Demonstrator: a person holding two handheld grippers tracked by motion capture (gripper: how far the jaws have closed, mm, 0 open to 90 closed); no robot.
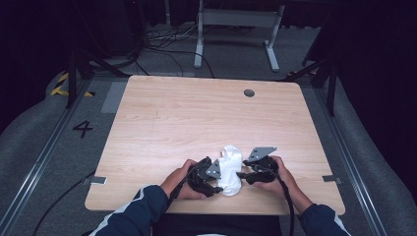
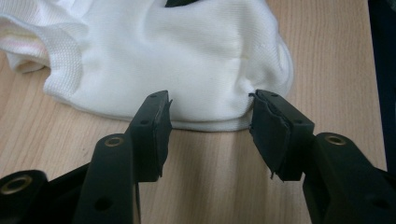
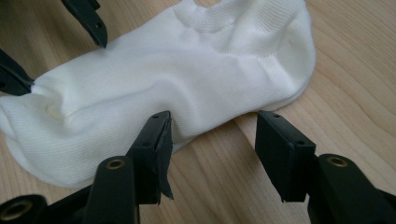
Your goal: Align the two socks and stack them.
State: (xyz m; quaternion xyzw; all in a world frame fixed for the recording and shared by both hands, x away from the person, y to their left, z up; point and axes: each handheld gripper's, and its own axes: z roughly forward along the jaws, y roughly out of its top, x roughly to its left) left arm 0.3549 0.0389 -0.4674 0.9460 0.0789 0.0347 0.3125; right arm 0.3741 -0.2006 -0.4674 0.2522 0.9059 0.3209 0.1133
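Wooden table (image 1: 196,113), near edge: white sock (image 1: 230,169) lies rumpled between both grippers. Left gripper (image 2: 210,122) and right gripper (image 3: 212,135) stand wide apart, each bracketing the sock's edge, gripping nothing. Judged: no hold taken; any handling remains undone.

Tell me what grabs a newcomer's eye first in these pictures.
A crumpled white sock lies near the front edge of the wooden table, bright against the dark room. The left gripper and right gripper flank it closely, each held in a hand. In both gripper views the jaws stand open at the sock's edge.
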